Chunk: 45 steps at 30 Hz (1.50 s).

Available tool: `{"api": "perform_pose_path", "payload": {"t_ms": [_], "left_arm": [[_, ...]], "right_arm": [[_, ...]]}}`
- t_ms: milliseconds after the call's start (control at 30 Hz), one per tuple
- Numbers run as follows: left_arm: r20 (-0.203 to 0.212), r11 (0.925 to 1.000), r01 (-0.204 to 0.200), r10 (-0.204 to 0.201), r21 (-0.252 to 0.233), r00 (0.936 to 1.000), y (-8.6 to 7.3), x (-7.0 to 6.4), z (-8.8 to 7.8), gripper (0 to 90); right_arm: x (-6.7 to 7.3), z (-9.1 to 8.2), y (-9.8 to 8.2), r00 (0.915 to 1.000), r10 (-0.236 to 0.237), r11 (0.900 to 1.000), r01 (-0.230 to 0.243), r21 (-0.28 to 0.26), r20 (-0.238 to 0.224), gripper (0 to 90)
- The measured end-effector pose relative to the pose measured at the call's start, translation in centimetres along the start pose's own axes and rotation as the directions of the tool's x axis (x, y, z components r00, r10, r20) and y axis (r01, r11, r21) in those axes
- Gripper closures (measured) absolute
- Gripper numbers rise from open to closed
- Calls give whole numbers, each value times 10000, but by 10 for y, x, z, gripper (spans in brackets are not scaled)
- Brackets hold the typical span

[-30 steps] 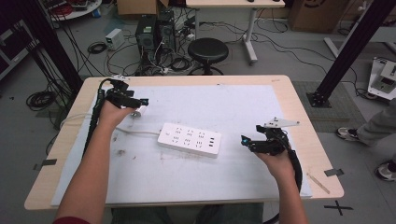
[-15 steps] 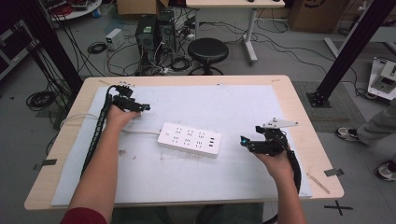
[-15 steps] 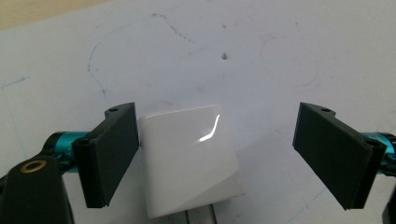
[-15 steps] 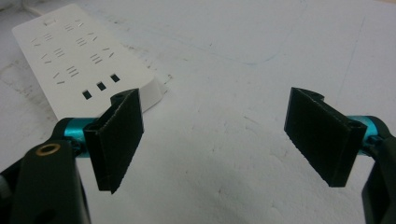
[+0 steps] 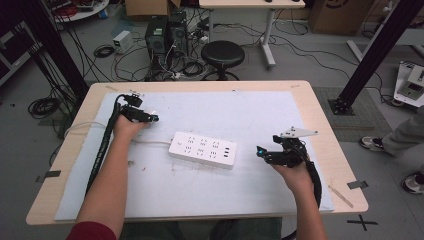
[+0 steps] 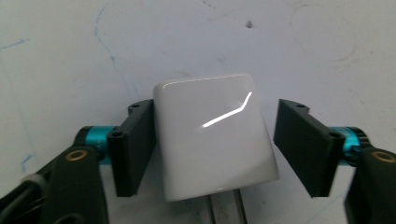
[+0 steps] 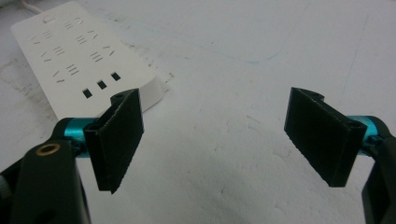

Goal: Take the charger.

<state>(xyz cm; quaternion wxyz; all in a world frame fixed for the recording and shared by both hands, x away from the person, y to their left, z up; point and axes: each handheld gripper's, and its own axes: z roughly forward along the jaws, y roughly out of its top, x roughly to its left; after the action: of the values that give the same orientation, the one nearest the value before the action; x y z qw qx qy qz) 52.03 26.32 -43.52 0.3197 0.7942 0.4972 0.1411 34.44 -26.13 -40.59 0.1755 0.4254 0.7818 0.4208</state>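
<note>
1. Left gripper, at ten o'clock on the table: jaws just closing around a glossy white plastic plug adapter; one pad touches, the other stands apart.
2. Right gripper, at four o'clock: jaws released, beside the white rectangular power strip.

A black round stool and tangled cables occupy the floor beyond the table.

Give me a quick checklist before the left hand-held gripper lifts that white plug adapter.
1. White plug adapter between the jaws of the left hand-held gripper: ok.
2. Both pads pressing: not ok; the jaws have just been closing, one pad touches, the other stands off.
3. Adapter prongs free: cannot tell.
4. Power strip apart from the adapter: ok.
5. Right hand-held gripper open and holding nothing: ok.
</note>
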Motion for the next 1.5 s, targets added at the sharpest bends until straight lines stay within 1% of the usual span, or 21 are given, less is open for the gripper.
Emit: {"api": "perform_pose_path", "payload": {"t_ms": [33, 67, 100, 200, 267, 467, 600, 733, 867, 900, 967, 1000, 1033, 1100, 1133, 1167, 1200, 1267, 1400, 1467, 1500], "left_arm": [[0, 10000, 0, 0, 0, 10000, 0, 0, 0, 366], [-33, 9999, -132, 132, 12, 9999, 0, -1, -2, 413], [-33, 9999, -132, 132, 12, 9999, 0, -1, -2, 418], [-112, 9998, -207, 207, 34, 9997, 0, -2, -2, 418], [-114, 9999, -161, 162, 35, 9998, 0, -2, -2, 418], [-79, 9995, -283, 283, 103, 9996, 0, -4, -2, 421], [-229, 9992, -367, 371, 182, 9990, 1, -6, -3, 422], [-387, 9977, -629, 638, 246, 9972, 2, -8, -4, 425], [-248, 9975, -688, 692, 166, 9973, 3, -9, -7, 425], [-164, 9967, -816, 815, -27, 9965, 6, -11, -15, 425], [-118, 9947, -1012, 1010, -174, 9948, 9, -14, -23, 425], [-118, 9947, -1012, 1010, -174, 9948, 9, -14, -23, 425], [-39, 9927, -1167, 1166, -292, 9932, 11, -17, -31, 425], [-39, 9927, -1167, 1166, -292, 9932, 11, -17, -31, 425], [69, 9902, -1329, 1333, -439, 9910, 13, -21, -45, 425], [69, 9902, -1329, 1333, -439, 9910, 13, -21, -45, 425], [128, 9881, -1452, 1460, -511, 9892, 14, -25, -55, 425], [269, 9878, -1446, 1463, -575, 9889, 15, -30, -66, 425], [382, 9795, -1814, 1853, -880, 9819, 13, -43, -87, 424], [510, 9780, -1838, 1895, -988, 9806, 10, -49, -97, 424], [510, 9780, -1838, 1895, -988, 9806, 10, -49, -97, 425]], "right_arm": [[0, 0, 0, 10000, 0, 10000, 0, 0, 0, 200], [0, 0, 0, 10000, -19, 10000, 19, -33, 13, 200], [0, 0, 0, 10000, -19, 10000, 19, -33, 13, 200], [0, 0, 0, 10000, 9, 10000, -9, -13, 17, 200], [0, 1, -1, 10000, 11, 10000, -11, -9, 27, 200], [0, 2, -2, 10000, 46, 10000, -47, 56, 22, 200], [-1, 3, -2, 10000, 39, 10000, -39, 48, 3, 200], [-1, 2, -2, 9999, 109, 9999, -109, 60, 17, 200], [-1, 3, -2, 10000, 44, 10000, -44, 29, -43, 200], [-2, 3, -2, 10000, 12, 10000, -12, 28, -46, 200], [-2, 4, -2, 10000, -9, 10000, 10, 23, -46, 200], [-2, 4, -2, 10000, -9, 10000, 10, 23, -46, 200], [-3, 4, -1, 10000, -7, 10000, 7, 21, -68, 200], [-3, 4, -1, 10000, 12, 10000, -12, 32, -87, 200], [-3, 4, -1, 10000, 12, 10000, -12, 32, -87, 200], [-3, 4, -1, 10000, 12, 10000, -12, 32, -87, 200], [-3, 4, -1, 9999, 52, 10000, -51, 67, -113, 200], [-4, 4, 0, 9998, 3, 10000, -3, -3, -195, 200], [-5, 3, 3, 9997, -48, 10000, 48, -24, -258, 199], [-5, 2, 4, 9995, 15, 10000, -15, 12, -302, 200], [-5, 2, 4, 9995, 15, 10000, -15, 12, -302, 200]]}}
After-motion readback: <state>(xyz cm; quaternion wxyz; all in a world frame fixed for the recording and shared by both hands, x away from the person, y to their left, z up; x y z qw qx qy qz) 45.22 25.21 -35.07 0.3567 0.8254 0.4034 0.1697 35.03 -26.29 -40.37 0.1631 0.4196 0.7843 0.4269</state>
